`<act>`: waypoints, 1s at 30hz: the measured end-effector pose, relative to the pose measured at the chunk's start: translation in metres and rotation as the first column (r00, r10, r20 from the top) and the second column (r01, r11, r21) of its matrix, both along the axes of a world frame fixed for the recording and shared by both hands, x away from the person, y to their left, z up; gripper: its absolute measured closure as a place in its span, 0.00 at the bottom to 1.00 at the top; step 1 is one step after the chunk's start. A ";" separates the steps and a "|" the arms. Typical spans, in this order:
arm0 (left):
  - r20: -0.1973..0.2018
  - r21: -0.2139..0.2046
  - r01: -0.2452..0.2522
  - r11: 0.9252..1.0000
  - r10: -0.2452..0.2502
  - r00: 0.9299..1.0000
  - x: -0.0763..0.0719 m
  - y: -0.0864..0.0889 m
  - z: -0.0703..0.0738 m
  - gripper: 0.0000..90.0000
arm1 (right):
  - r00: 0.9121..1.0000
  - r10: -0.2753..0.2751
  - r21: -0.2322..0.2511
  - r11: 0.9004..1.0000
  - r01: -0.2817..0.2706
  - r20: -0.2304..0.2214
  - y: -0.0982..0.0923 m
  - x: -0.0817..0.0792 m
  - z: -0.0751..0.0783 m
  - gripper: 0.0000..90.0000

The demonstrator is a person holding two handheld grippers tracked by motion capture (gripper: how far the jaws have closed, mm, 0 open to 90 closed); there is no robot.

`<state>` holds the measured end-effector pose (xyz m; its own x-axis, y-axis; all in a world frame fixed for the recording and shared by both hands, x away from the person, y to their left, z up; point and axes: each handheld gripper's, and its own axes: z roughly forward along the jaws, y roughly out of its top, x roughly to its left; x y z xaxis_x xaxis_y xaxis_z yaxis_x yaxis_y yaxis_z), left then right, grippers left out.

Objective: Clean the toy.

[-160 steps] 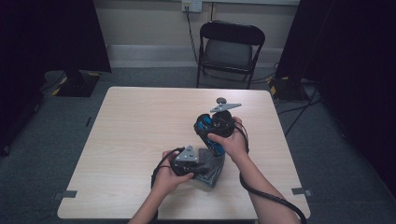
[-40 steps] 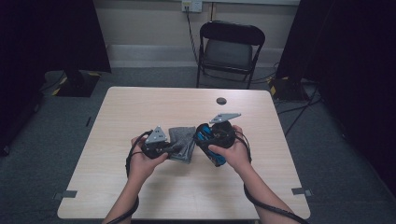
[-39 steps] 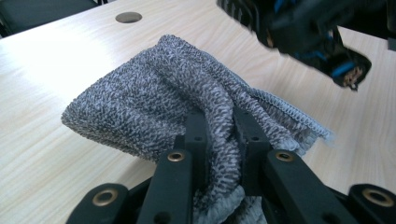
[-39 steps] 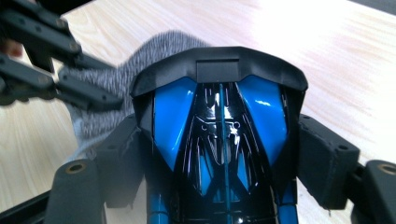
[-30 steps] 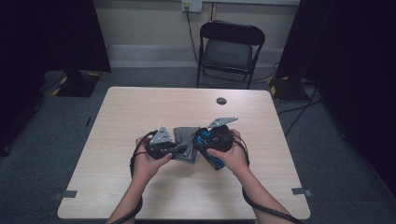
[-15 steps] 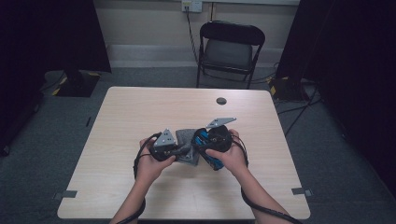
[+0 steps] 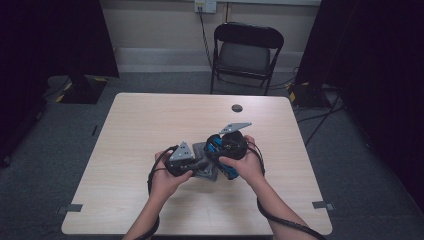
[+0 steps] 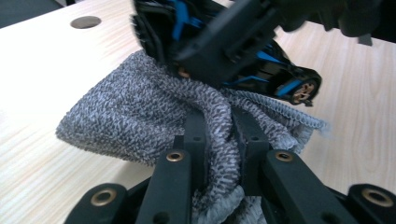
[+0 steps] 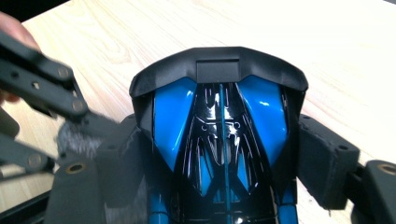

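A blue and black toy car (image 9: 219, 126) is clamped by its sides in my right gripper (image 9: 222, 156), held a little above the table's middle (image 7: 227, 150). My left gripper (image 8: 219, 116) is shut on a grey knitted cloth (image 8: 135, 107), which is bunched between its fingers (image 8: 194, 133). The cloth presses against the toy car (image 8: 224, 42) just ahead of it. In the high view the left gripper (image 7: 200, 164) sits left of the right gripper (image 7: 231, 146), with the cloth (image 7: 207, 175) hanging between and below them. The cloth (image 9: 77, 137) and the left gripper (image 9: 42, 93) also show beside the car.
The light wooden table (image 7: 150, 120) has a round cable hole (image 7: 237, 108) at its far side. A black folding chair (image 7: 247, 50) stands beyond the table. Cables trail from both grippers toward the front edge. Tape marks (image 7: 320, 205) sit near the front corners.
The left gripper with the cloth has crept slightly right, closer against the car. The right gripper and the car have stayed where they were.
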<state>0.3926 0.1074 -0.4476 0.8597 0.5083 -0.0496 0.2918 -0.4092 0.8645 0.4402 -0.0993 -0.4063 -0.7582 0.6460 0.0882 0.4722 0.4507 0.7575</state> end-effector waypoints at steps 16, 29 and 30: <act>-0.008 0.017 0.060 0.998 -0.060 0.998 -0.005 -0.020 -0.003 0.87 | 1.000 -0.018 0.007 1.000 0.018 0.009 0.003 0.008 0.008 0.28; -0.015 0.020 0.094 0.995 -0.094 0.995 -0.011 -0.033 -0.008 0.87 | 0.999 -0.036 0.016 0.999 0.036 0.011 0.002 0.013 0.012 0.28; -0.014 0.024 0.099 0.995 -0.099 0.995 -0.011 -0.034 -0.008 0.87 | 0.999 -0.037 0.016 0.999 0.037 0.012 0.003 0.014 0.012 0.28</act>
